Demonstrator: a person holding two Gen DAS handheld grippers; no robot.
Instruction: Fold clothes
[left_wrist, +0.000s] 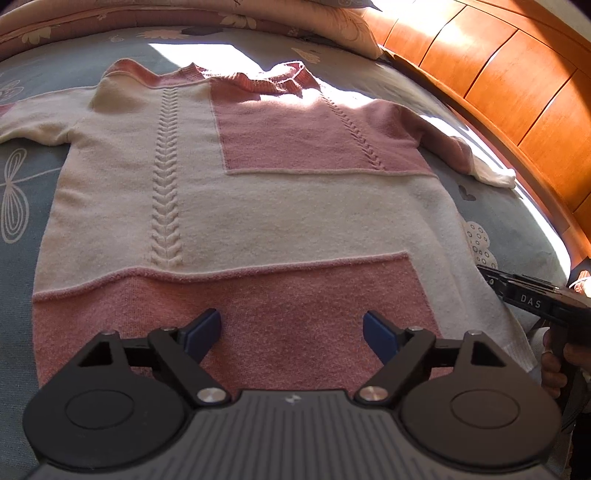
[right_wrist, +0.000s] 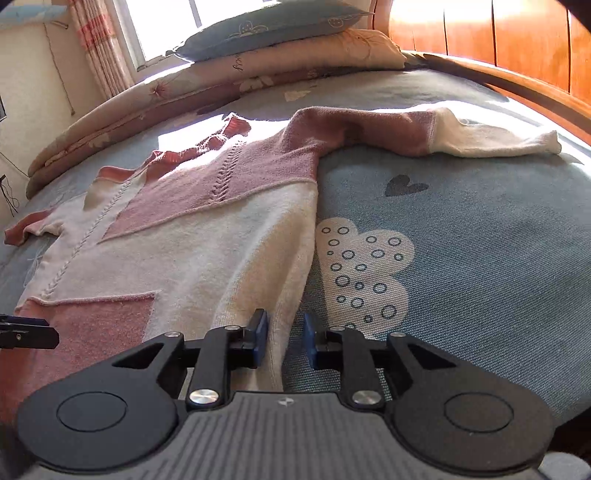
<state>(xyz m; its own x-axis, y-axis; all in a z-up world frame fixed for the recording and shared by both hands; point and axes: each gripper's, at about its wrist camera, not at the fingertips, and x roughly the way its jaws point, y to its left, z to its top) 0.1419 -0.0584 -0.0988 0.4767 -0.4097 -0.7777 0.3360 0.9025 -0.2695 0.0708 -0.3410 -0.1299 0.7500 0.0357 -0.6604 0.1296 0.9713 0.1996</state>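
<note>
Setting: a home bedroom. A bed with a blue printed sheet (right_wrist: 480, 229) fills both views, backed by an orange wooden headboard (left_wrist: 517, 92). Stacked pillows (right_wrist: 280, 33), a folded floral quilt (right_wrist: 147, 107) and a curtained window (right_wrist: 147, 22) sit at the far side.

My left tool (left_wrist: 291, 334) points downward, its blue pads (left_wrist: 201, 332) spread wide with nothing pressed between them. My right tool (right_wrist: 284, 338) also tips downward, its pads (right_wrist: 260, 334) set close together with a narrow gap left. My hand (left_wrist: 554, 365) wraps the right tool's handle, seen from the left.
</note>
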